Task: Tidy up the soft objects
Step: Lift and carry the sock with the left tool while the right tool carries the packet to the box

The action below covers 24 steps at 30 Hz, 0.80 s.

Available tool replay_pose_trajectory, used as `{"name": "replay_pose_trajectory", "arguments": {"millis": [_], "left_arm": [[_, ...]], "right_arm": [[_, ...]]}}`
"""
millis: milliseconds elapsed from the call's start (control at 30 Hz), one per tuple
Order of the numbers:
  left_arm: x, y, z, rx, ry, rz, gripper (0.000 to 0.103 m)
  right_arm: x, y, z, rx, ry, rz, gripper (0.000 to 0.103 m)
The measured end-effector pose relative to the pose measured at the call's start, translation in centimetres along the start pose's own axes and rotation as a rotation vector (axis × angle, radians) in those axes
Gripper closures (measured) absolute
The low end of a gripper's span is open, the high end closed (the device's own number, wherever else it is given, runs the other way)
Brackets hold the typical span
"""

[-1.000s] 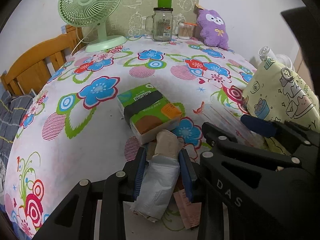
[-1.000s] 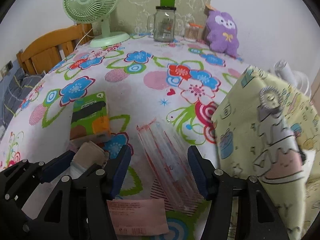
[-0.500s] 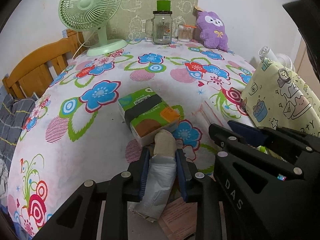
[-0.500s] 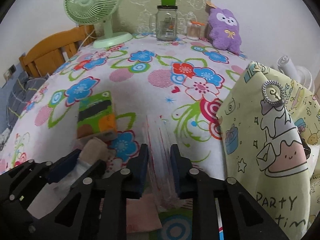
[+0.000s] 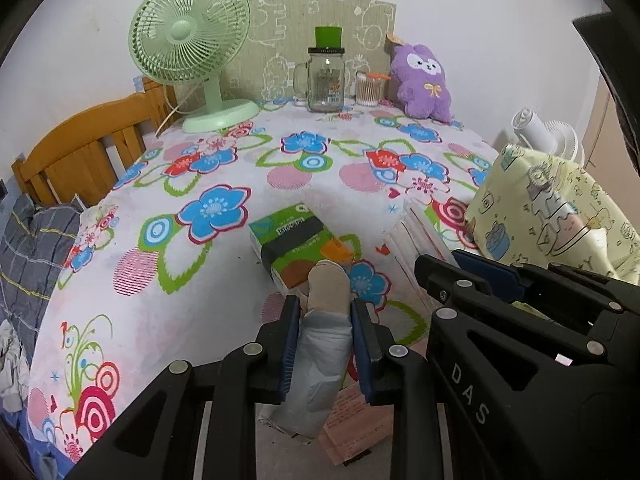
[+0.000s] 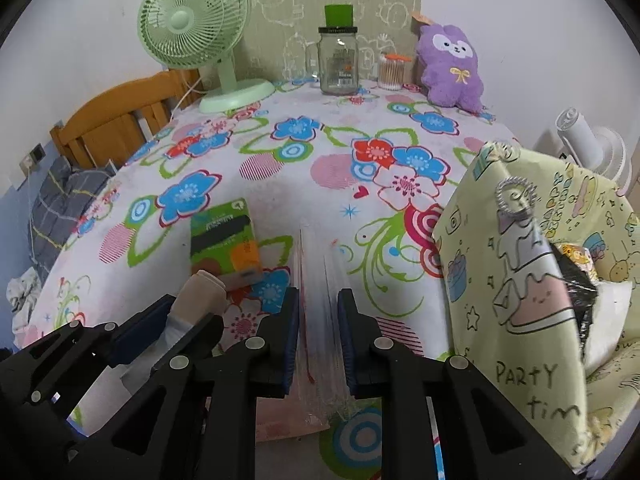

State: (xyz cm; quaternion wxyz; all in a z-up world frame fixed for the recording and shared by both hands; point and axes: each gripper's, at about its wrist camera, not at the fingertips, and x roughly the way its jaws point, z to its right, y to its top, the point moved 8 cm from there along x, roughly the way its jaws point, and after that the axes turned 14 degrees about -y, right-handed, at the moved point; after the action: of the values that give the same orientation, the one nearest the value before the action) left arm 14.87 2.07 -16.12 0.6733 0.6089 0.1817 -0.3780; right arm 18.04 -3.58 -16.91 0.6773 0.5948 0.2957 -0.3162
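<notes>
Bench (image 5: 120,280), floral cloth: carries all items listed; sorting appears at an early stage.

Yellow cartoon-print bag (image 6: 520,280), right edge of bench: mouth open, dark and pale contents partly visible inside. Judged the likely receptacle; what it already contains cannot be made out.

Green tissue pack (image 5: 296,240), bench centre: lying flat, untouched, not yet put away.

Clear plastic sleeve (image 6: 318,280), near edge beside the bag: right gripper (image 6: 318,312) clenched on it, pads pressing both sides. Not yet in the bag.

Rolled grey-and-beige soft bundle (image 5: 320,328), near edge just in front of the tissue pack: left gripper (image 5: 325,320) clamped on it. Whether it has left the cloth cannot be told.

Pink paper slip (image 5: 352,420): lying under both grippers, loose.

Remaining: both held items to deposit, then tissue pack.
</notes>
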Motion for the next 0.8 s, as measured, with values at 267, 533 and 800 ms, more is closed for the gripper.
{"name": "replay_pose_trajectory", "arguments": {"millis": [267,533,800], "left_arm": [[-2.5,1.2,0.8,0.012,0.000,0.051,0.079],[-4.9,2.3,1.8,0.027,-0.006,0.096,0.079],[-7.0,4.1,3.2,0.064,-0.005,0.145,0.079]], "right_arm": [[-2.8,1.0,0.5,0.009,-0.001,0.051,0.081],[-5.6,2.0,1.3,0.023,-0.008,0.095,0.081],[-8.2,3.3,2.4,0.045,-0.014,0.144,0.081]]}}
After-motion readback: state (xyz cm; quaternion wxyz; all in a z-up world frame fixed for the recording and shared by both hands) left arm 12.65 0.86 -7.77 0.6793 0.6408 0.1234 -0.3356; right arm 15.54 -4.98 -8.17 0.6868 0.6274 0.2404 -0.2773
